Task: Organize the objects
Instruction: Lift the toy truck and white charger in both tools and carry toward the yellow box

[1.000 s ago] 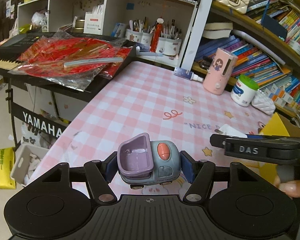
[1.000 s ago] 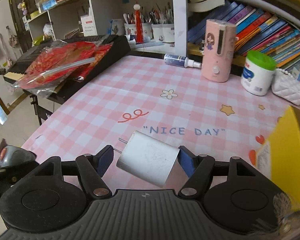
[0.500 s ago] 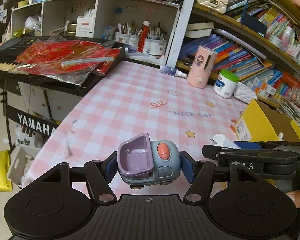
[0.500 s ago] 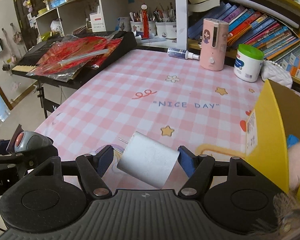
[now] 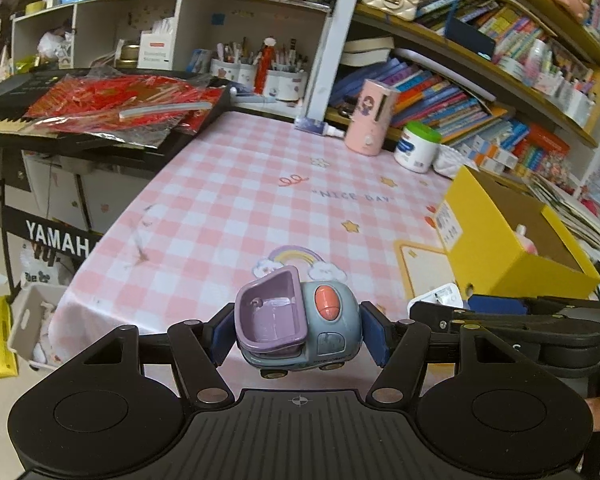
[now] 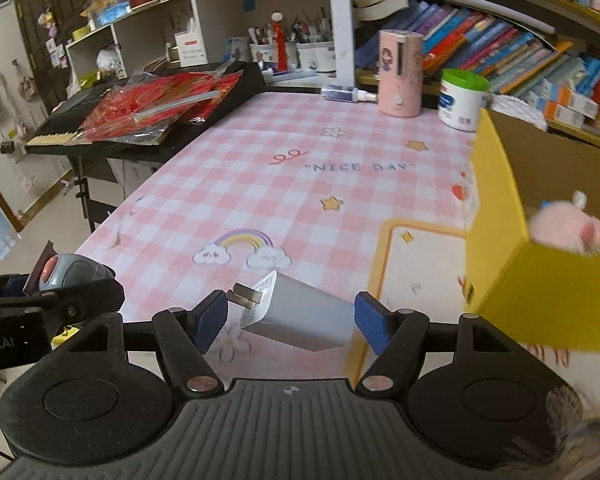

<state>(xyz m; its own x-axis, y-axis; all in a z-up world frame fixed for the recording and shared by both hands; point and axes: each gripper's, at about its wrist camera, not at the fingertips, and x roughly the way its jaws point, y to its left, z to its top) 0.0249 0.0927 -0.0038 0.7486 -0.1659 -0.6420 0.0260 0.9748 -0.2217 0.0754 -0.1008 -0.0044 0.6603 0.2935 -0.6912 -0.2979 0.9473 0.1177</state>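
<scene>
A blue-grey toy car (image 5: pixel 332 328) with a purple bucket and an orange button hangs above the near end of the pink checked table (image 5: pixel 228 200), with my left gripper (image 5: pixel 298 334) shut on its sides. My right gripper (image 6: pixel 290 322) is shut on a white charger plug (image 6: pixel 304 316), tilted with its prongs to the left, above the table (image 6: pixel 300 200). An open yellow cardboard box (image 6: pixel 540 292) stands just right of it, with a pink plush toy (image 6: pixel 564 232) inside. The left wrist view shows the box (image 5: pixel 496 240) and the right gripper's black body beside me. The toy car (image 6: pixel 72 270) appears at the right wrist view's left edge.
A black keyboard (image 5: pixel 16 120) covered with red packets (image 5: pixel 120 108) stands off the table's left side. At the far end are a pink canister (image 5: pixel 370 118), a green-lidded white jar (image 5: pixel 418 148) and a small spray bottle (image 5: pixel 320 128). Shelves of books and pen cups lie beyond.
Both grippers have drawn back toward the table's near end, each keeping its object. The yellow box has come into view on the right, and the far objects look smaller.
</scene>
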